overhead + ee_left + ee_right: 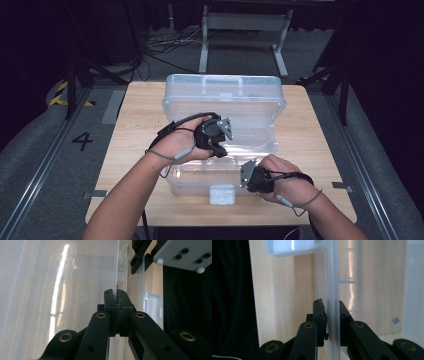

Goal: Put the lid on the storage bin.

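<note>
- Sitting mid-table (140, 105): clear plastic box (200, 182), lid (225, 95) swung open toward the far side.
- Left tongs (117, 305) closed tight on a thin clear wall edge.
- Right tongs (331, 315) straddle the box's near rim at its right; pads at the plastic, pressure uncertain.
- Judged light, thin-walled, flexy, slick; best pinched at stiff rim, gently.

Black tool (117, 312) links carry brass rivets; grey cords (162, 157) loop both bare wrists.

An open box (220, 177) sits mid-table (135, 150), its lid (225, 97) standing behind it
</note>
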{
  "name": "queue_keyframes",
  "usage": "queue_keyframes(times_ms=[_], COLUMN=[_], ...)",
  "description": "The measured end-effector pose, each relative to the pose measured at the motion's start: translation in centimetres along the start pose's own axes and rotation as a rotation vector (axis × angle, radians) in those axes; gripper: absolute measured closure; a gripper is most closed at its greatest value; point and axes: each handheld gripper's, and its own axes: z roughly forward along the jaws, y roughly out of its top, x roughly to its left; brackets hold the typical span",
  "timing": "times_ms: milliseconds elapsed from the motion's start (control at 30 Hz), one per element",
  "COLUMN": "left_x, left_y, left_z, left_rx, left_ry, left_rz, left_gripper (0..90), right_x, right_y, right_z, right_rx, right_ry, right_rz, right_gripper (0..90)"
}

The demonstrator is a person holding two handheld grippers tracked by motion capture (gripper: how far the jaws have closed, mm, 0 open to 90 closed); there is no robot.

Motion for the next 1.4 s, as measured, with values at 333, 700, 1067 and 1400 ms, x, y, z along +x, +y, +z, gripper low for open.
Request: queue_keyframes(times_ms=[333, 700, 1067, 1400], left_x=[0.0, 0.0, 0.1, 0.0], left_y=[0.0, 0.2, 0.2, -0.3], left_z=[0.0, 0.0, 0.0, 0.0], left_rx=[0.001, 0.007, 0.005, -0.03], left_ry=[-0.001, 0.002, 0.001, 0.007], left_rz=[-0.004, -0.007, -0.001, -0.025], left_gripper=[88.7, 88.7, 88.7, 88.3], right_x=[0.2, -0.4, -0.8, -1.8], right_y=[-0.4, -1.7, -3.1, -5.0], right_z=[-2.2, -5.3, -7.2, -8.5], right_rx=[-0.066, -0.241, -0.418, -0.666], right_ry=[-0.016, -0.013, -0.018, -0.09], right_rz=[0.023, 0.03, 0.12, 0.29], right_gripper=[83.6, 90.0, 90.0, 90.0])
